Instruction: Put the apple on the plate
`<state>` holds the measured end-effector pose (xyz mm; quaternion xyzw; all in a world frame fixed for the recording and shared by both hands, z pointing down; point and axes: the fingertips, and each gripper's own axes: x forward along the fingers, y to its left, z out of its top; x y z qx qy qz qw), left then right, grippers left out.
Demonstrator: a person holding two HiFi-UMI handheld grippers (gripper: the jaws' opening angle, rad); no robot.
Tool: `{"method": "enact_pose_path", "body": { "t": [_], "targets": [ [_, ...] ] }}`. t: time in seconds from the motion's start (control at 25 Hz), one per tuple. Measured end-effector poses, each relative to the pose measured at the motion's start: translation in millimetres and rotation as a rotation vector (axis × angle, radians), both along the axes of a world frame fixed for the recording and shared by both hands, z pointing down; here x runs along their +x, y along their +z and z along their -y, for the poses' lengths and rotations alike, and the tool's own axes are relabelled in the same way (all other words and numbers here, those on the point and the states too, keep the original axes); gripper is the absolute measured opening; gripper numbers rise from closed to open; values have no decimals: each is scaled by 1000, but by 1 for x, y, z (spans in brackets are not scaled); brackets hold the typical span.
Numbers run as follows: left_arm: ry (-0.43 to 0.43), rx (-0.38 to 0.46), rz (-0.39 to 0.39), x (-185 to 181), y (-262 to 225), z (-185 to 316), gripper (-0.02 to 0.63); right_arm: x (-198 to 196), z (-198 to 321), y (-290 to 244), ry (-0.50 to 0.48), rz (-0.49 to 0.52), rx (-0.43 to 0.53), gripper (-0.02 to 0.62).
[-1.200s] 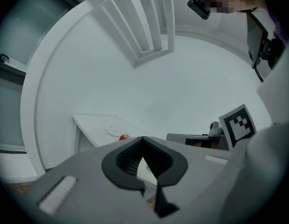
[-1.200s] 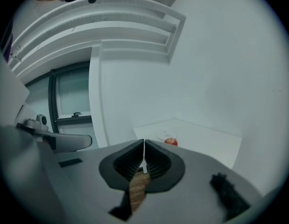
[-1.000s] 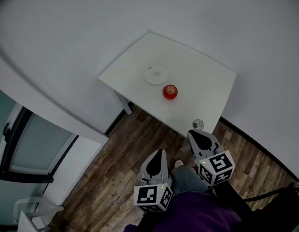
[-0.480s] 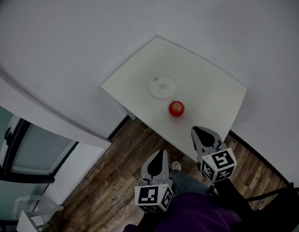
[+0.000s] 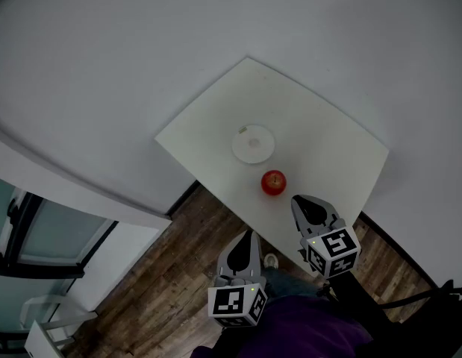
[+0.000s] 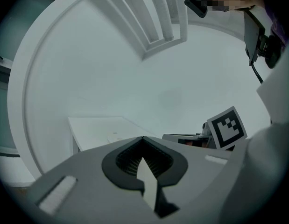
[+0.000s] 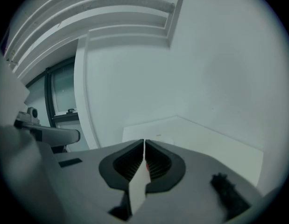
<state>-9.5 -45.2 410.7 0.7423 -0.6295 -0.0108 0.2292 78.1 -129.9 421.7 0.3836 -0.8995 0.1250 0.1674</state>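
The apple sits on the counter, near the plate but not on it. The right claw hovers close, pressed together and empty, and so is the left claw. Spread the right claw wide before reaching in. Then close on the apple's broadest part, probably the red glint past its jaws.

I see the apple on the table just ahead of my right gripper's jaws and apart from them. The plate lies on the same table beyond the apple, a little to the left of those jaws' line. My left gripper hangs over the floor, its jaws short of the table's near edge, with the right gripper to the right of them and farther forward.
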Motion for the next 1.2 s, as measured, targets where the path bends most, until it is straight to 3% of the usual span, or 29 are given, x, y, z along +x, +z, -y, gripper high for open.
{"method": "enact_pose_path", "body": {
  "t": [0.44, 1.2],
  "targets": [
    [-25, -29, 17, -1, 8, 16, 8, -11, 20, 21, -57, -46, -21, 12],
    [58, -50, 14, -38, 8, 69, 8, -35, 63, 63, 18, -137, -120, 22]
  ]
}}
